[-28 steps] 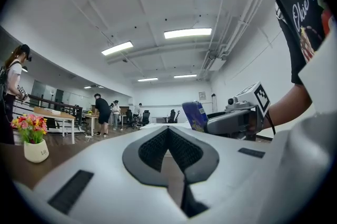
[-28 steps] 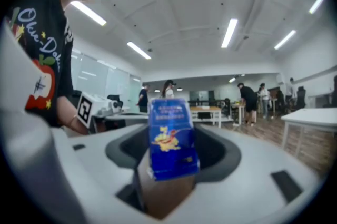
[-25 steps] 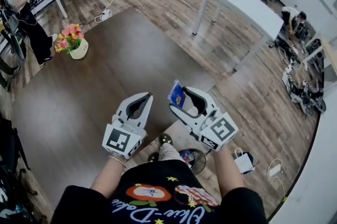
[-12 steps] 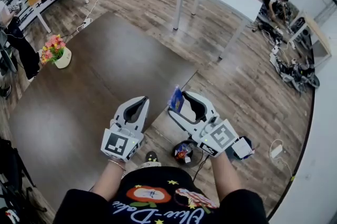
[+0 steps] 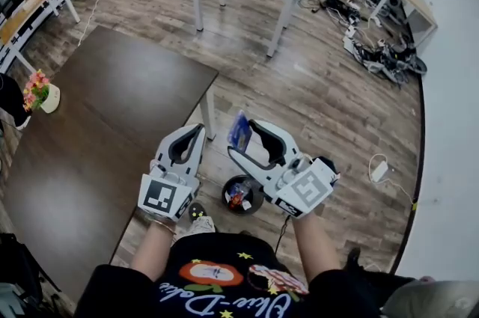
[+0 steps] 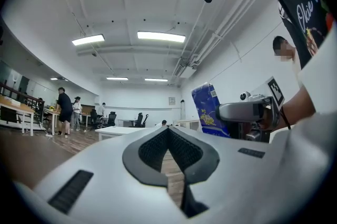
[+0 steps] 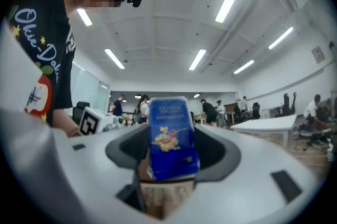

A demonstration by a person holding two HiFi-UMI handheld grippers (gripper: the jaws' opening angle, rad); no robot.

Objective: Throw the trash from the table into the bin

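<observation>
Right gripper (image 5: 244, 137) pads are clamped on a blue packet (image 7: 171, 138), jaws standing wide w/ the pack btwn them; the grip sits on its lower part, printed face toward that gripper's camera, top half clear above the jaws, approx upright. Left gripper (image 6: 168, 129) has its tips together w/ nothing btwn them; only floor shows through the gap behind the tips.

Handling, as a judgement: the packet looks light and thin-walled, prob. card or foil, can't tell which; the skin is glossy, so it could slide under a weak squeeze, yet it would dent or buckle under a hard one; the flat faces are the place to hold, low and centred as now, not the corners or the top edge; being light it may tip or drift on release, so let go low and right over the opening.

Outward: the packet is off the table (image 5: 97, 129), held over the wood floor beside the table's corner; the bin (image 5: 227, 203), round and black w/ coloured trash already in it, stands on the floor below, btwn the two grippers in the head view and nearer the person than the packet; a flower pot (image 5: 42, 93) sits at the table's far left edge.
</observation>
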